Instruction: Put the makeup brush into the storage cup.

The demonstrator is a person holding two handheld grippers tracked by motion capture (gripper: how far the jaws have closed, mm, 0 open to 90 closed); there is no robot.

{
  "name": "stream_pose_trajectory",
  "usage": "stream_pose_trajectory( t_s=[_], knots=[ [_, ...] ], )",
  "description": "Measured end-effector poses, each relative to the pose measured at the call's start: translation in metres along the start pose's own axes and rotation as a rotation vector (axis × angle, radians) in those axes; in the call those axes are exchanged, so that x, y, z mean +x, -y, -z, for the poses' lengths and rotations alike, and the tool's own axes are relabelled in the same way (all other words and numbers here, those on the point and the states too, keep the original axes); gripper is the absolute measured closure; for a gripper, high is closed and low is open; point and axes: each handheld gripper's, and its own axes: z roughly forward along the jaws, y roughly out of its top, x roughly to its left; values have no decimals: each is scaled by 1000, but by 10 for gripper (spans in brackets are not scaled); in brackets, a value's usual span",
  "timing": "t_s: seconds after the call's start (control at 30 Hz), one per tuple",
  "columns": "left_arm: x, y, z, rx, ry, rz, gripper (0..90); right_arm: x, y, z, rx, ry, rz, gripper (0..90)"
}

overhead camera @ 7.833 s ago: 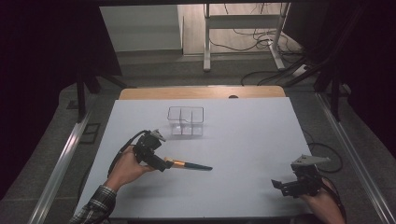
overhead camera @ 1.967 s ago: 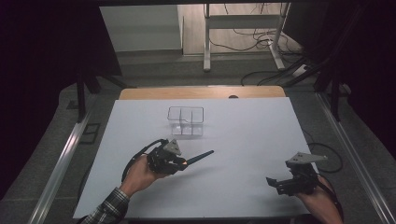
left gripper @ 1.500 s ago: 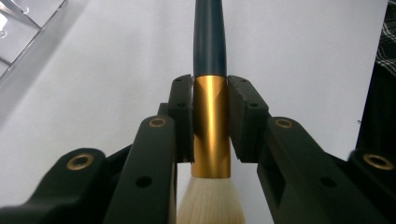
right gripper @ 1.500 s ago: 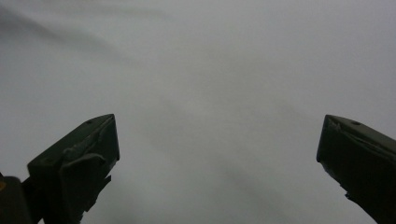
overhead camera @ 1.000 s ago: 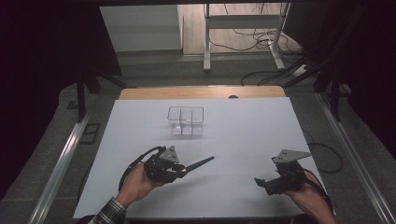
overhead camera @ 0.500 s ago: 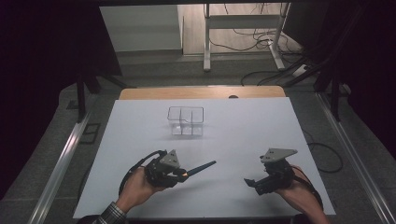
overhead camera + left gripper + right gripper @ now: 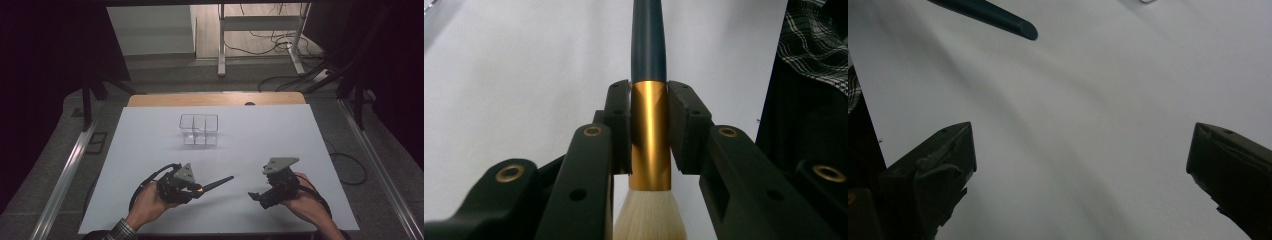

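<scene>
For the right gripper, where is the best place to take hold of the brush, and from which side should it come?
Probably the free dark handle, near its tip. The left gripper already clamps the gold ferrule, and the handle points toward the right gripper, whose jaws stand wide open. Coming from the right, jaws across the slim round shaft, looks easiest.

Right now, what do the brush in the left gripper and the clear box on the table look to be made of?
The brush: a gold band, likely polished metal by its bright streak; a dark handle with a smooth satin sheen, painted wood or plastic, I cannot tell which; pale, soft bristles. The clear box: see-through and glossy with inner dividers, probably hard plastic or acrylic.
</scene>
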Motion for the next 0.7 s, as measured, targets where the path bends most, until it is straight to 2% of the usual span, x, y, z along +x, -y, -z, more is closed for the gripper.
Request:
stream_pose_trajectory(
  t_s=[0.17,0.7],
  knots=[
    [0,-1,-1,12,7,-12,730,5,-8,-9,24,-13,7,0],
    [-1,-6,-6,16,24,-28,730,19,-27,-27,40,-43,23,0]
  ],
)
